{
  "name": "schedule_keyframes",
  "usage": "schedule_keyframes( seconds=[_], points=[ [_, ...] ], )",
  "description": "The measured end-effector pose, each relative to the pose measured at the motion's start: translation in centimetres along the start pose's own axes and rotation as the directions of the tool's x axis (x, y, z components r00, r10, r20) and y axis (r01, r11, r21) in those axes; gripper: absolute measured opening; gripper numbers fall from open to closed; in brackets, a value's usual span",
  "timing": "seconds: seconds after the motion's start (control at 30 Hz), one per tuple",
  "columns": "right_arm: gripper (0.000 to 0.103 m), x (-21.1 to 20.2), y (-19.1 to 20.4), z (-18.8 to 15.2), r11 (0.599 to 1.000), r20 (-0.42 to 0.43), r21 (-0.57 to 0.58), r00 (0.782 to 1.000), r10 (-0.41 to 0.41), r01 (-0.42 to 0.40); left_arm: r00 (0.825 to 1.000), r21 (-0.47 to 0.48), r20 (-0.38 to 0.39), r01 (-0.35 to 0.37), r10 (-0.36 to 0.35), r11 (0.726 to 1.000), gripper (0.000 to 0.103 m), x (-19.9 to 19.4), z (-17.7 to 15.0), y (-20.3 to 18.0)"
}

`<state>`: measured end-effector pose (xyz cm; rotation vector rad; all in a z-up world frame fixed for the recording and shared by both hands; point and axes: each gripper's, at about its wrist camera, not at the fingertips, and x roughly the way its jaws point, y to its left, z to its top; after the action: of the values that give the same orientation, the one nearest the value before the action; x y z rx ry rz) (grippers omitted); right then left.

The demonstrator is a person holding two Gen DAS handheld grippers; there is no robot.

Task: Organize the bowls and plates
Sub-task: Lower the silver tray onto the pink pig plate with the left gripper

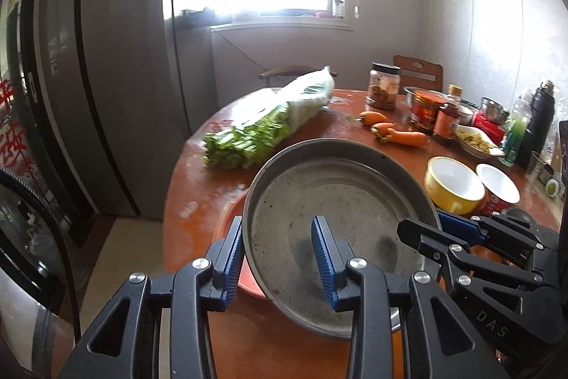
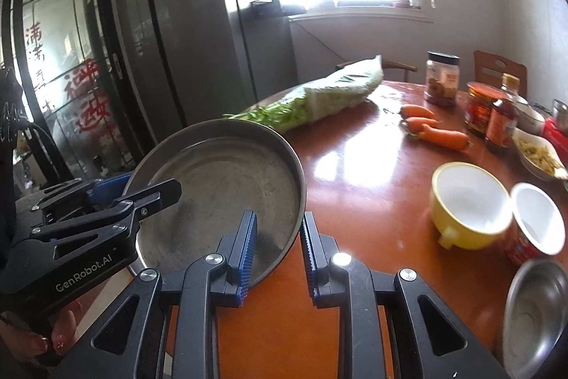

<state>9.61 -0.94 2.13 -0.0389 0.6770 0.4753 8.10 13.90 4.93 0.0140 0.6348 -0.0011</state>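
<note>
**Two grippers meet on a steel plate above the kitchen table**

A round metal plate [image 1: 337, 222] hangs tilted above the near edge of the brown table [image 2: 355, 166], held from both sides. The left gripper [image 1: 280, 258] straddles the plate's rim — one blue pad outside the wall, the other inside on the dull grey floor — though whether the pads press the metal cannot be told. The right gripper [image 2: 278, 247] straddles the opposite rim the same way, its jaws spread a little wider than the wall, so its grip also cannot be told. Under the plate, an orange-red dish [image 1: 227, 237] shows at its left edge.

Just right of the plate stand a yellow bowl [image 2: 468, 201] with a white inside and, touching it, a red-sided white bowl [image 2: 536, 222]; a small steel bowl [image 2: 532, 311] sits nearer than these. Beyond the plate lie bagged greens [image 1: 269, 123] and carrots [image 2: 436, 130] — jars and bottles [image 1: 426, 111] farther right.
</note>
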Motion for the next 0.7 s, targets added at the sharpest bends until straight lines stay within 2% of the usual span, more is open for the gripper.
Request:
schedule_keyframes(
  seconds=[0.3, 0.7],
  points=[
    [0.025, 4.3, 2.0, 1.7, 0.999, -0.035, -0.023, 0.998, 0.047, -0.048, 0.998, -0.009, -0.023, -0.062, 0.062, 0.998, 0.037, 2.5, 0.8, 3.1],
    [0.025, 9.8, 1.4, 1.0, 1.0, -0.12, -0.01, 0.992, 0.024, -0.025, 0.994, -0.02, -0.096, -0.056, 0.053, 0.998, 0.037, 7.8, -0.3, 4.3]
  ],
)
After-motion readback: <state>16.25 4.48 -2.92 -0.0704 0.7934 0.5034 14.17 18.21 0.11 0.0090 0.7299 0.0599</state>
